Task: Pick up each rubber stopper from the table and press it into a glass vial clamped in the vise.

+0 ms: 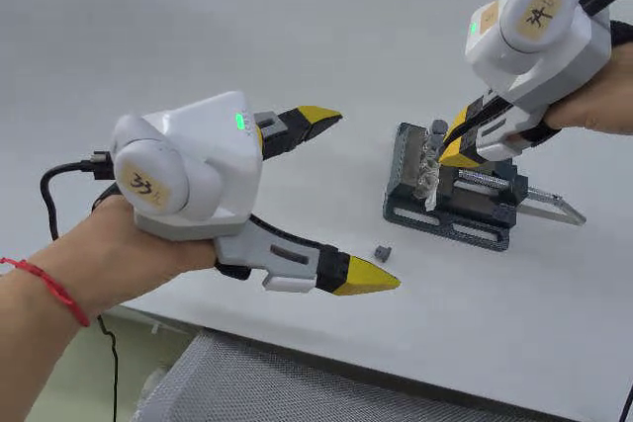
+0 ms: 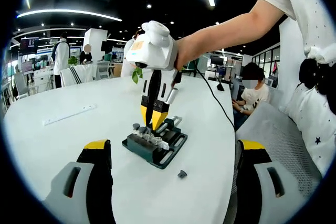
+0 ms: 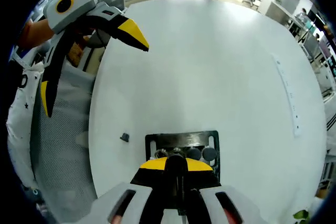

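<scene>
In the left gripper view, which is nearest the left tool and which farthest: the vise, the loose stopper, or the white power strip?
1. Loose stopper, lying just ahead of the open left tool.
2. Vise, beyond the stopper, near the middle of the view.
3. White power strip, far off to the left.

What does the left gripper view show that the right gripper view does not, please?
Left gripper view alone: the right gripper seen whole, jaws closed, tips down over the vise, plus people in the room behind. Right gripper view alone: the left gripper seen whole, jaws wide open, and a top-down look at the stoppered vials. Both: the vise, the loose stopper and the white table.
</scene>
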`<state>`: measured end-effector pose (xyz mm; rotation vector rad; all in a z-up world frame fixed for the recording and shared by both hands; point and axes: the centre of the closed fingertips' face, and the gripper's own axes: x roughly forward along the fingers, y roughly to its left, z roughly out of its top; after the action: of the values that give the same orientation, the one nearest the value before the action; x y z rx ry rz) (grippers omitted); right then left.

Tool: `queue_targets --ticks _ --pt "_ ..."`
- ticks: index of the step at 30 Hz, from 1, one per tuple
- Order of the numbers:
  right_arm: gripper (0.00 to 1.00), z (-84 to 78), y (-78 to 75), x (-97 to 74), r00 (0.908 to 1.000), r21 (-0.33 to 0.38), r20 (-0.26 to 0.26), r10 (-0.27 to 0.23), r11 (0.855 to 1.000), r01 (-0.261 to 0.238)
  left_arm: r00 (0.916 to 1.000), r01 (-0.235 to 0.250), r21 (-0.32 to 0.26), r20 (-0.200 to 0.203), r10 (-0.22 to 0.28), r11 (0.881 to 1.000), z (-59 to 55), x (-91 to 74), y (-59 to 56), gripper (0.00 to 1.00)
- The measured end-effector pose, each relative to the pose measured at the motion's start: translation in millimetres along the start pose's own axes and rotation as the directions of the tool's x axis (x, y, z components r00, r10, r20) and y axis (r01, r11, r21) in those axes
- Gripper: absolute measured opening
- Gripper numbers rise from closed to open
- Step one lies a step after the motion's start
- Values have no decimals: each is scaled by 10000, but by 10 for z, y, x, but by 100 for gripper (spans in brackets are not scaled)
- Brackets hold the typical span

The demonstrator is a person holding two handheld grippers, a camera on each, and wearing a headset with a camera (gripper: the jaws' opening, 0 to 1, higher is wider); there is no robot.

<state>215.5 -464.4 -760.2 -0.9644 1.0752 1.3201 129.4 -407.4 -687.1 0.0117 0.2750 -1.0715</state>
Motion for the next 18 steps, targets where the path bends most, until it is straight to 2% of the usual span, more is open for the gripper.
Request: queue_targets --ticks 7,18 --pt "6 -20 -4 52 9997 32 -246 55 10000 -54 10000 19 -97 57 -18 10000 -14 -14 14 99" --pt "6 -15 -20 84 9985 -44 -540 51 10000 -54 9999 124 -177 94 -122 9998 -23 -12 -23 98"
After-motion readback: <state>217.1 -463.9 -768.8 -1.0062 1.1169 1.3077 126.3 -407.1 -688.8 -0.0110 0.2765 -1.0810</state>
